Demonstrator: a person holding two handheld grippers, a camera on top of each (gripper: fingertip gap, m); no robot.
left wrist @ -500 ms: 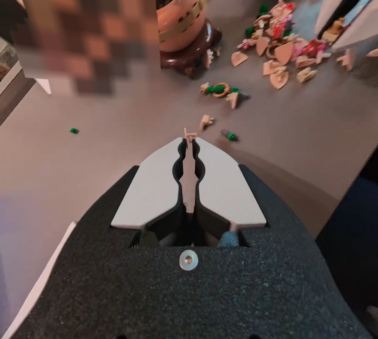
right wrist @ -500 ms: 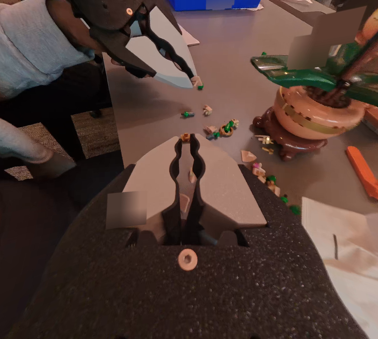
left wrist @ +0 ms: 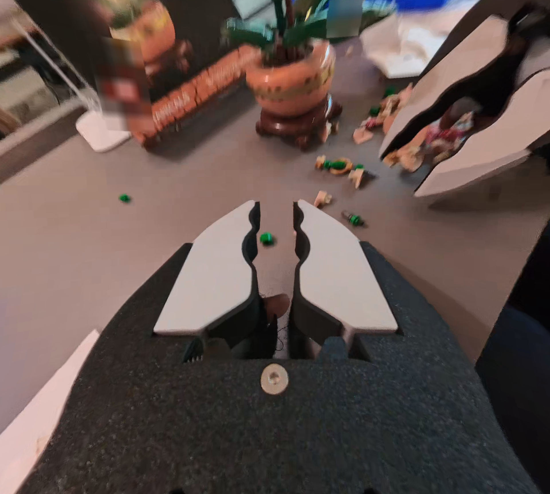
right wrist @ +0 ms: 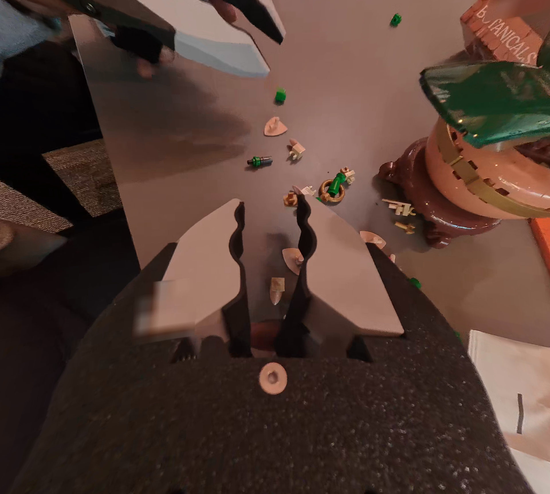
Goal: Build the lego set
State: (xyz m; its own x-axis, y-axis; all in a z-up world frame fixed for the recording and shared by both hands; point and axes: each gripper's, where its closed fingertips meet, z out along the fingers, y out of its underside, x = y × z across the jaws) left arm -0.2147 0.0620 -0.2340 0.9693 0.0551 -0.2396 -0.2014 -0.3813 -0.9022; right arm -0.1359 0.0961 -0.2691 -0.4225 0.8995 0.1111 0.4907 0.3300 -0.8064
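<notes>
Your left tool [left wrist: 276,205] has let go since half a second ago: the small tan piece it pinched at its tips is gone from between them, and the fingers now stand apart with nothing held. Low in the gap of the left wrist view, a small green stud [left wrist: 265,238] lies on the grey counter [left wrist: 89,226], touching neither finger. Your right tool [right wrist: 270,205] has also opened; the small brown piece that was at its tips now lies on the counter just beside the tip of the finger on the right of the frame, and whether they touch cannot be told. In the right wrist view, inside that gap, a tan pointed piece [right wrist: 276,289] and a tan petal-shaped piece [right wrist: 293,259] rest on the counter, the petal piece partly hidden under the finger on the right.

Further up the frame lie a green and grey pin [right wrist: 259,160], a gold ring with a green rod through it [right wrist: 331,189] and another petal piece [right wrist: 275,127]. At the right edge stands the built pink flowerpot [right wrist: 482,182] on its dark brown base, with dark green leaves above. In the left wrist view the pot [left wrist: 293,80] sits at upper centre, blurred, with a heap of loose pieces [left wrist: 431,134] to its right behind your right tool.
</notes>
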